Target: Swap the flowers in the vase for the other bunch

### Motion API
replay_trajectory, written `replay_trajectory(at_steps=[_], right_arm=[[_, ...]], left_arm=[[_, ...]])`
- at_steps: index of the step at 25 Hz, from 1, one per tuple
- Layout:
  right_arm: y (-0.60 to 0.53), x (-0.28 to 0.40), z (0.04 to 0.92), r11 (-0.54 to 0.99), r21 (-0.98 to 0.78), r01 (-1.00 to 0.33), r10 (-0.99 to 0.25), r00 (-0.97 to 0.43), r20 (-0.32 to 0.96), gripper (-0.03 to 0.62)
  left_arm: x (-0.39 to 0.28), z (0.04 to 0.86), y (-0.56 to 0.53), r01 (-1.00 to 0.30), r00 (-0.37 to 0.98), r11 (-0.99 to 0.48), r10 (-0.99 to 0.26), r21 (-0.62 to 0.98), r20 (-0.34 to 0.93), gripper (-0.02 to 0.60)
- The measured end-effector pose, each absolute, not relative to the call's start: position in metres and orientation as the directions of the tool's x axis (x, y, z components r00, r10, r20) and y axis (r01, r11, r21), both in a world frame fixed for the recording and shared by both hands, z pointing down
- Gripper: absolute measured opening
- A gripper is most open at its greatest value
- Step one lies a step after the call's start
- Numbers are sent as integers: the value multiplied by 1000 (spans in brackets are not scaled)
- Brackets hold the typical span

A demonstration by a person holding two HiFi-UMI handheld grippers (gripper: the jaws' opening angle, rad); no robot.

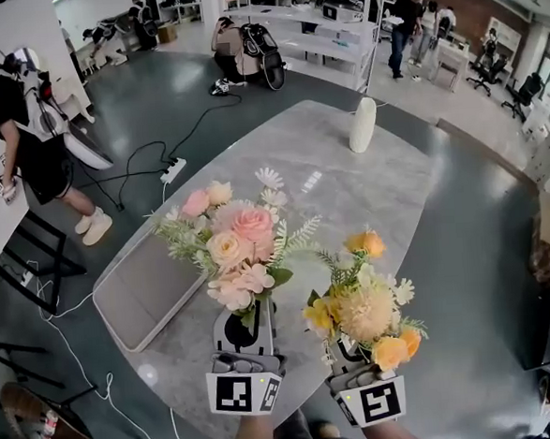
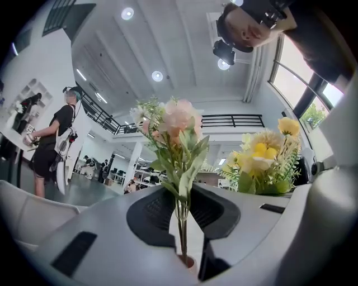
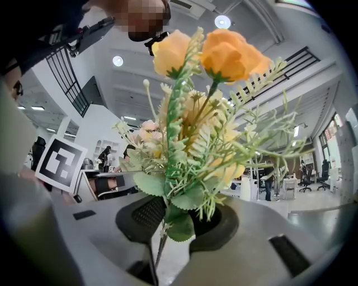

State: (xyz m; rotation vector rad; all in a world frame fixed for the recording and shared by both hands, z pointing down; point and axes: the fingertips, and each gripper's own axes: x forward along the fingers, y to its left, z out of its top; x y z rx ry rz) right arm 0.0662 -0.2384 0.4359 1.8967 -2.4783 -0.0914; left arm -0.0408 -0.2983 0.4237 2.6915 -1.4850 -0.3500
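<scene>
Head view: the left gripper [image 1: 247,336] holds the pink bunch [image 1: 235,245] upright, and the right gripper [image 1: 348,351] holds the orange bunch [image 1: 368,309] just beside it. The white vase [image 1: 362,123] stands well apart.
Left gripper view: narrow jaws pinch the pink stems.
Right gripper view: jaws clamp the orange stems.

Open-plan lab-office: shelving racks [image 1: 310,26], desk chairs [image 1: 486,70], power strip [image 1: 173,169] on floor.

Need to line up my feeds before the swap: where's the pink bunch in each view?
Head view: pink bunch, left of centre.
Left gripper view: pink bunch at centre, stems between the jaws.
Right gripper view: pink bunch small, left of centre, behind the yellow bunch.
Shared landmark: yellow bunch, in all three.
</scene>
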Motion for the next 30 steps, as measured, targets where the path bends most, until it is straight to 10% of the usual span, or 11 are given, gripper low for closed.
replay_trajectory(at_steps=[30], right_arm=[[-234, 81, 402, 249, 17, -968, -964, -250, -92, 125]], left_arm=[[-38, 373, -288, -807, 511, -562, -818, 180, -263, 71]])
